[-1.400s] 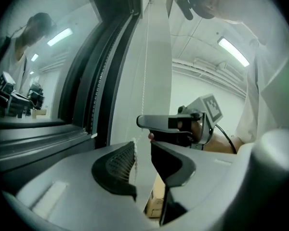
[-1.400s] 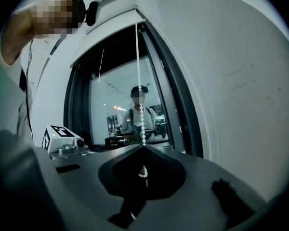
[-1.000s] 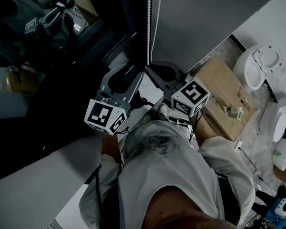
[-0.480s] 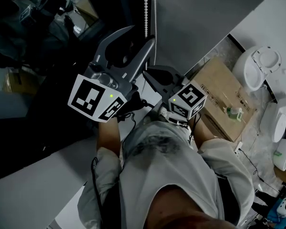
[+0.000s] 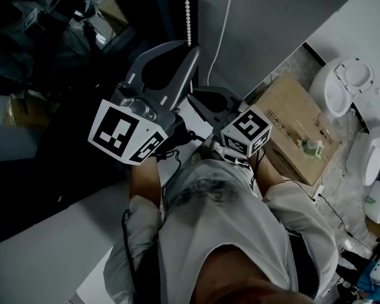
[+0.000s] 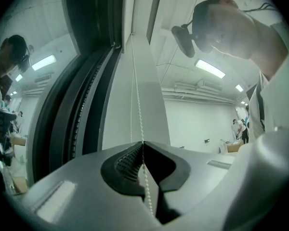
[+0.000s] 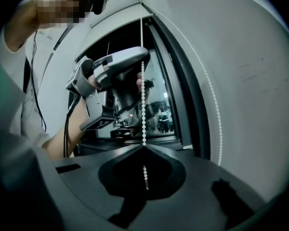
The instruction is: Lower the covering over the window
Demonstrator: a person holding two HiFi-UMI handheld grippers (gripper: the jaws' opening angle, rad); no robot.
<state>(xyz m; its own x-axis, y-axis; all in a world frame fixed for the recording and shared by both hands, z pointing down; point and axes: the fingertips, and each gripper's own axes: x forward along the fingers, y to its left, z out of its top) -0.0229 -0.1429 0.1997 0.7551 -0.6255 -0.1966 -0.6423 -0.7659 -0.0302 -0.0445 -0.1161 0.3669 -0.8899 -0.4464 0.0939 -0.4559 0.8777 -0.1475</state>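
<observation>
I am lifting my left claw (image 5: pixel 191 48) up the bead chain (image 5: pixel 187 11). A second ago it was hanging low, about level with my right claw (image 7: pixel 143 146), and now it is standing well above it. Its jaws were spread wide either side of the strand until half a second ago. They are just closing, their tips pinching that strand between them. The chain's other strand is bowing out to the right in the head view, instead of hanging straight beside the first.
</observation>
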